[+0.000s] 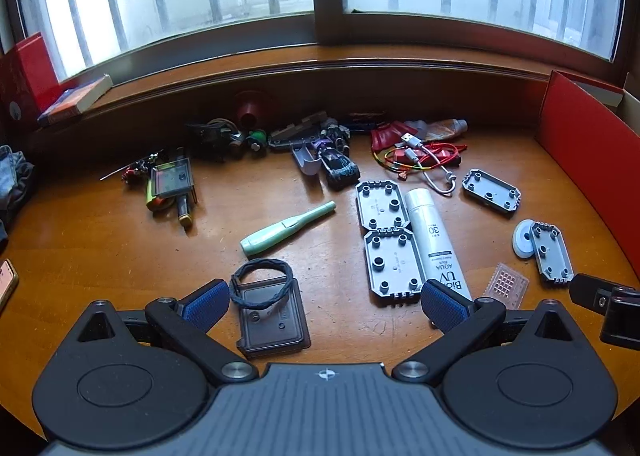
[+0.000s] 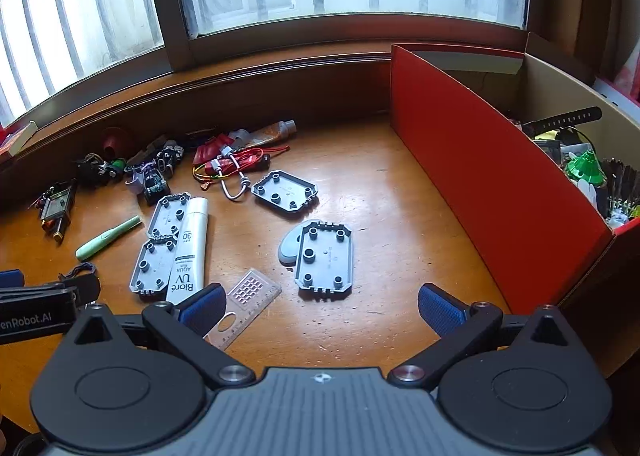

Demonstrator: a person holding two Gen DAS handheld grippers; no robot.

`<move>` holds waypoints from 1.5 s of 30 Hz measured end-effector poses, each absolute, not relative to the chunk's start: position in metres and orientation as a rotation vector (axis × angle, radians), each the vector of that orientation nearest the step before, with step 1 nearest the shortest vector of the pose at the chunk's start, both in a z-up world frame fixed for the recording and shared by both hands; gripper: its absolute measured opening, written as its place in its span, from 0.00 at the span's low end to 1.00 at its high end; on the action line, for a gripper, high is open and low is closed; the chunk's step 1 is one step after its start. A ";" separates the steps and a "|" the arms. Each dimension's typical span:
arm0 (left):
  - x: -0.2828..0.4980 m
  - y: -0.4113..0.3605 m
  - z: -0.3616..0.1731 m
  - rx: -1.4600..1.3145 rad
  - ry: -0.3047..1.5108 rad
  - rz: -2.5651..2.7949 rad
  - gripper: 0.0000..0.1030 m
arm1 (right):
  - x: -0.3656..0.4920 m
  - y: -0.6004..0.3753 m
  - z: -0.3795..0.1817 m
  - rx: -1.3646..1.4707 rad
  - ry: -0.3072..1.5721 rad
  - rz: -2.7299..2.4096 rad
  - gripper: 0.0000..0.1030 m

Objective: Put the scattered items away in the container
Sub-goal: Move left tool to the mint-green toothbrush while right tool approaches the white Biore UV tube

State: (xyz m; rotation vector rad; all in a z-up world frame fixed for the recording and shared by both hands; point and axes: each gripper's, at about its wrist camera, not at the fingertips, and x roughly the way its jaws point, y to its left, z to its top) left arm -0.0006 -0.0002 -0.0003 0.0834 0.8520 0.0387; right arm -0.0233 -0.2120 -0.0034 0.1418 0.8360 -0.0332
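My left gripper [image 1: 324, 306] is open above a wooden table [image 1: 100, 240]. A dark square lid [image 1: 276, 322] with a black braided band [image 1: 260, 276] on it lies just inside its left finger. Two grey plates [image 1: 386, 240], a white sunscreen tube [image 1: 434, 238] and a mint green pen-shaped tool [image 1: 286, 228] lie ahead. My right gripper [image 2: 322, 308] is open too, with a grey plate [image 2: 326, 260] ahead of it and a clear ruler [image 2: 246, 302] by its left finger. The red-walled box [image 2: 492, 192] stands to the right and holds several items.
Toy cars [image 1: 338, 166], cables [image 1: 420, 160], a squeezed tube [image 1: 444, 128] and small gadgets [image 1: 172, 180] line the back of the table under the window sill. A book [image 1: 76, 100] lies on the sill. A phone [image 1: 6, 284] lies at the left edge.
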 end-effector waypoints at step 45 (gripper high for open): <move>-0.034 0.090 -0.007 0.021 0.855 -0.034 1.00 | -0.073 -0.103 0.000 0.096 0.826 -0.006 0.99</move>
